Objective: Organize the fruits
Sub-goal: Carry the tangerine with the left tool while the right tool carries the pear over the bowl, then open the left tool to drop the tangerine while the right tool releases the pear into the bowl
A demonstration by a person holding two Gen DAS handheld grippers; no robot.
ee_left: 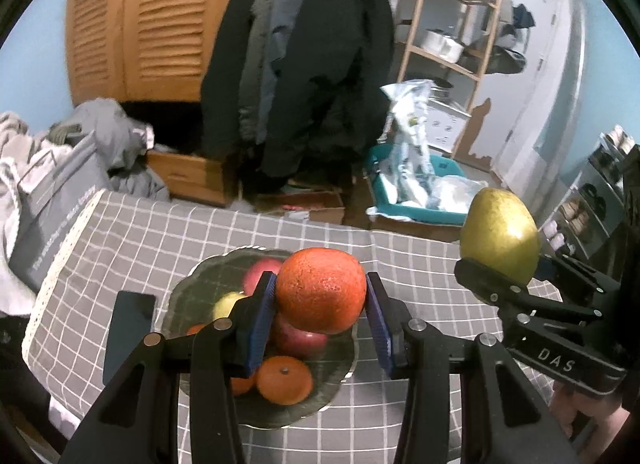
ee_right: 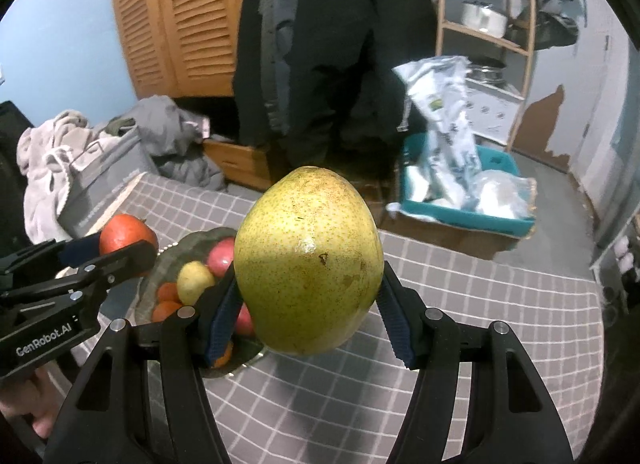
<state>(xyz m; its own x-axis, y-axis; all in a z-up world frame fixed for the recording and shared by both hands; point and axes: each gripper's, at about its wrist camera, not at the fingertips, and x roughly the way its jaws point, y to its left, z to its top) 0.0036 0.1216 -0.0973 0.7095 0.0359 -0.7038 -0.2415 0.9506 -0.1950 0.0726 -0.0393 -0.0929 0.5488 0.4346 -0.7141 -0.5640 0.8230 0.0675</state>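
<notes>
My left gripper (ee_left: 321, 310) is shut on an orange (ee_left: 322, 290), held in the air above a dark glass plate (ee_left: 192, 300) on the checked tablecloth. The plate holds red apples (ee_left: 262, 268), a small yellow fruit (ee_left: 228, 303) and small oranges (ee_left: 285, 380). My right gripper (ee_right: 308, 304) is shut on a large yellow-green pear (ee_right: 308, 260), above the cloth to the right of the plate (ee_right: 160, 268). In the left wrist view the pear (ee_left: 500, 236) and the right gripper (ee_left: 504, 284) show at the right. The right wrist view shows the orange (ee_right: 127, 238) at the left.
A dark phone (ee_left: 130, 328) lies on the cloth left of the plate. Beyond the table's far edge stand a grey bag (ee_left: 60, 200), hanging dark coats (ee_left: 304, 64), a teal crate (ee_left: 416, 200) with plastic bags and a wooden shelf (ee_left: 452, 24).
</notes>
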